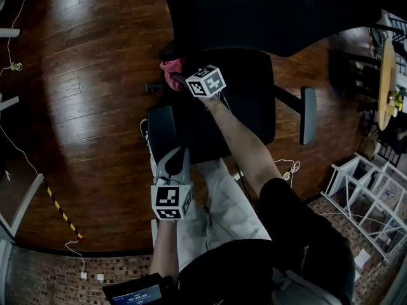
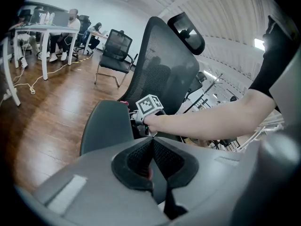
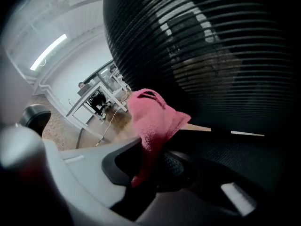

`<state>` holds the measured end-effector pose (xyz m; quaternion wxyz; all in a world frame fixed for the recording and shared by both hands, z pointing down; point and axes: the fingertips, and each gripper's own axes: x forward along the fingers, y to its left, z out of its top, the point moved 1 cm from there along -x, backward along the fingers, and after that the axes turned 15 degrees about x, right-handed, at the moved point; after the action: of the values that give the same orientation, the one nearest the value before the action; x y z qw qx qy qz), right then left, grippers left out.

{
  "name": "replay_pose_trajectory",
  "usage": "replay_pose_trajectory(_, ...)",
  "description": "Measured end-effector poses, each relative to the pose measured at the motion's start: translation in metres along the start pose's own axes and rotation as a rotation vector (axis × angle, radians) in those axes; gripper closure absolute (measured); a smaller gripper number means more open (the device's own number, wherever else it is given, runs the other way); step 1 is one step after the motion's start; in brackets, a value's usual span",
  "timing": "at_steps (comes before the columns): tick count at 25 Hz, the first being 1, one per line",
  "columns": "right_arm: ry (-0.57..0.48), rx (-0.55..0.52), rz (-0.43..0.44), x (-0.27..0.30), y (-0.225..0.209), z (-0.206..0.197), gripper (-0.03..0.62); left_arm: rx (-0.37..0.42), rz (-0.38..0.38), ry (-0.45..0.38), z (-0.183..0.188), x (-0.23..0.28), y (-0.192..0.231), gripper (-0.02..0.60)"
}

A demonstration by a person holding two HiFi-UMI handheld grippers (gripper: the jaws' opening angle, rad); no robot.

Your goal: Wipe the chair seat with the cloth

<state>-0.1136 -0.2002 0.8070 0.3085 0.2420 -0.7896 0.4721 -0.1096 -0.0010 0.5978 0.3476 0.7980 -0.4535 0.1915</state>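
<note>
The right gripper (image 3: 149, 161) has its jaws clamped on the pink cloth (image 3: 153, 114); the cloth bunches up out of them at the back corner of the black chair seat (image 1: 245, 100), close under the mesh backrest (image 3: 211, 51) — whether it touches the seat I cannot tell. The left gripper (image 2: 151, 144) hangs nearer the person, jaws pressed together with nothing between them, pointing toward the armrest (image 2: 106, 126) on that same side; a wooden floor (image 1: 95, 107) lies all round the chair.
</note>
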Motion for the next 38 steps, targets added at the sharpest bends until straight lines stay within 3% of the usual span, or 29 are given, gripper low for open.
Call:
replay_pose_trajectory(7, -0.050, 0.114, -0.136, -0.041, -0.071, -0.001, 0.530, -0.052, 0.053, 0.012, 0.000, 0.002, 0.009, 0.588)
replay_pose_trajectory(14, -0.084, 0.206, -0.280, -0.103, -0.153, -0.010, 0.530, -0.006, 0.081, 0.079, -0.004, 0.007, 0.007, 0.588)
replay_pose_trajectory(19, -0.116, 0.242, -0.373, -0.149, -0.198, -0.015, 0.530, -0.067, -0.079, 0.056, 0.004, 0.020, -0.016, 0.588)
replay_pose_trajectory(24, -0.134, 0.279, -0.459, -0.194, -0.235, -0.024, 0.530, -0.097, -0.058, 0.035, 0.005, 0.020, -0.015, 0.588)
replay_pose_trajectory(32, -0.154, 0.335, -0.720, -0.274, -0.288, -0.039, 0.530, -0.075, -0.052, 0.026, 0.004, 0.021, -0.015, 0.588)
replay_pose_trajectory(36, -0.150, 0.326, -0.918, -0.312, -0.296, -0.050, 0.530, -0.073, -0.073, 0.024, 0.005, 0.020, -0.018, 0.588)
replay_pose_trajectory(38, -0.134, 0.321, -0.961, -0.314, -0.294, -0.056, 0.530, -0.075, -0.089, 0.016, 0.007, 0.019, -0.019, 0.588)
